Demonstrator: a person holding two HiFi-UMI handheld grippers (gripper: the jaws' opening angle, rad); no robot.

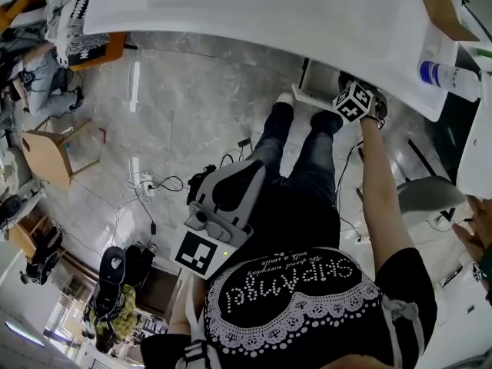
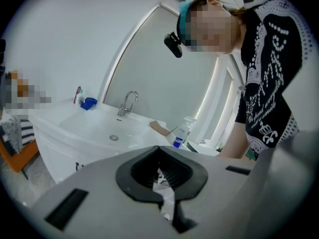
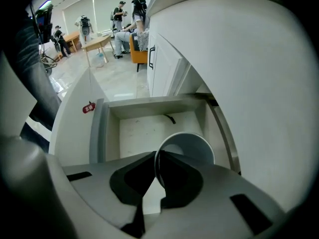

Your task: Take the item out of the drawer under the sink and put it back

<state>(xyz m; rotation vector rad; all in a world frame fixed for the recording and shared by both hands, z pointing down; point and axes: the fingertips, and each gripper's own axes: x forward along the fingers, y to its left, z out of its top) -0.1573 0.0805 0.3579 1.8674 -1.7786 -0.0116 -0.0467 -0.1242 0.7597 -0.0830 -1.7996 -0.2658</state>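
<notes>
My right gripper [image 3: 155, 153] is shut on the rim of a white cup [image 3: 192, 148], which it holds over the open white drawer [image 3: 149, 128]. A small dark piece [image 3: 170, 118] lies on the drawer's floor. In the head view the right gripper [image 1: 352, 101] is stretched forward at the drawer [image 1: 304, 94] under the white counter [image 1: 307, 14]; the cup is hidden there. My left gripper [image 1: 223, 194] is held close to the body. In its own view the left gripper [image 2: 159, 151] has its jaws together and points toward the sink [image 2: 107, 128].
A faucet [image 2: 128, 102], a blue object [image 2: 89, 103] and a pump bottle [image 2: 182, 133] stand on the counter. Cables [image 1: 157, 183] and a wooden chair [image 1: 50, 152] are on the marble floor at left. A red tag [image 3: 88, 108] hangs on the drawer front. People stand far behind [image 3: 124, 14].
</notes>
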